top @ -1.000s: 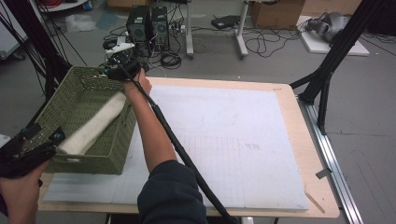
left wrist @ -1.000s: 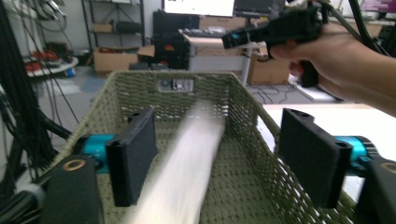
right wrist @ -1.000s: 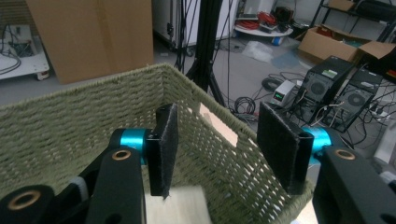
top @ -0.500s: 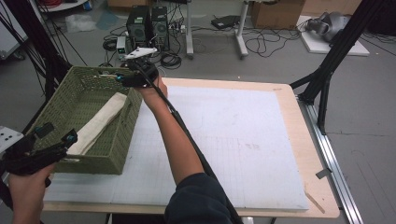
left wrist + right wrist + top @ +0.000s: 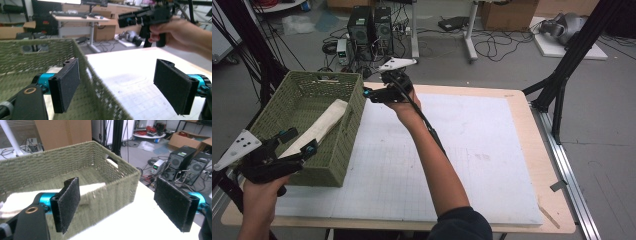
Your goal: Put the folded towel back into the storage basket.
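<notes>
A green woven basket [image 5: 302, 107] stands on the left part of the table, with a cream rolled cloth [image 5: 322, 125] lying inside. My left gripper [image 5: 299, 141] hovers at the basket's near right corner. Its jaws have just been opening and stand open astride the basket wall [image 5: 100, 85], not pressing it. My right gripper [image 5: 368, 95] is held just outside the basket's far right corner, above the white mat [image 5: 462, 150]. Its jaws have just been opening and are open with nothing between them. In the right gripper view the basket [image 5: 75, 170] and cloth [image 5: 20, 200] lie ahead.
Two computer towers [image 5: 369, 25], cables and desk legs stand on the floor beyond the table's far edge. Black frame struts [image 5: 562, 75] rise at the right. The right hand with its gripper [image 5: 147, 16] shows high in the left gripper view.
My right gripper has moved right, from over the basket's far end by the cloth to outside its right wall. The left gripper has shifted right along the near corner. The cloth stays in the basket.
</notes>
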Demonstrator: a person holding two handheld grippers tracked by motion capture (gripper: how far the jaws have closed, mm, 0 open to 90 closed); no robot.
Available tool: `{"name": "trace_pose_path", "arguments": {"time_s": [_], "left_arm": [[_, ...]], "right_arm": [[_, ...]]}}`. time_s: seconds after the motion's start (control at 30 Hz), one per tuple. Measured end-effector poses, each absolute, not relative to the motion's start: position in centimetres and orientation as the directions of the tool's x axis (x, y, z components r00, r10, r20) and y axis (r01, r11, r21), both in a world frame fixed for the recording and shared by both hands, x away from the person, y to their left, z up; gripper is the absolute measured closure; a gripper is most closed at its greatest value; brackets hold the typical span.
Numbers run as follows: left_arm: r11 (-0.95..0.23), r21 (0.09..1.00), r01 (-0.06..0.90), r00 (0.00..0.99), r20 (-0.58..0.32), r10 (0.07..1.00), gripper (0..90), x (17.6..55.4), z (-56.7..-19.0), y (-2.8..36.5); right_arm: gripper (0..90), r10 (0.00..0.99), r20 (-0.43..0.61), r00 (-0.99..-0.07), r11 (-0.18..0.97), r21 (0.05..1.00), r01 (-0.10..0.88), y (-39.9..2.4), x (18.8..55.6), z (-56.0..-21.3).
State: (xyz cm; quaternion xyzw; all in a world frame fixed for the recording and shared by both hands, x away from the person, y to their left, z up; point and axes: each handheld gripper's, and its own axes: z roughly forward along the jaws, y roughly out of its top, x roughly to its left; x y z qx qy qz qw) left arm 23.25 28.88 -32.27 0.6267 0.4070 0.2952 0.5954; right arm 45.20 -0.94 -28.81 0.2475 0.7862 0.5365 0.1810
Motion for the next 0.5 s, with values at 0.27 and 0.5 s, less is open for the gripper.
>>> {"name": "trace_pose_path", "arguments": {"time_s": [0.27,0.5], "left_arm": [[0.048,0.994,0.103,0.520,-0.095,0.849,20.8,23.7,-32.4,26.6],[0.061,0.988,0.139,0.588,-0.132,0.798,20.3,24.4,-32.3,24.5]], "right_arm": [[17.4,0.614,-0.045,-0.788,0.310,0.932,0.188,-5.9,43.3,-29.8],[17.3,0.629,-0.054,-0.776,0.304,0.935,0.182,-9.0,41.9,-29.9]]}}
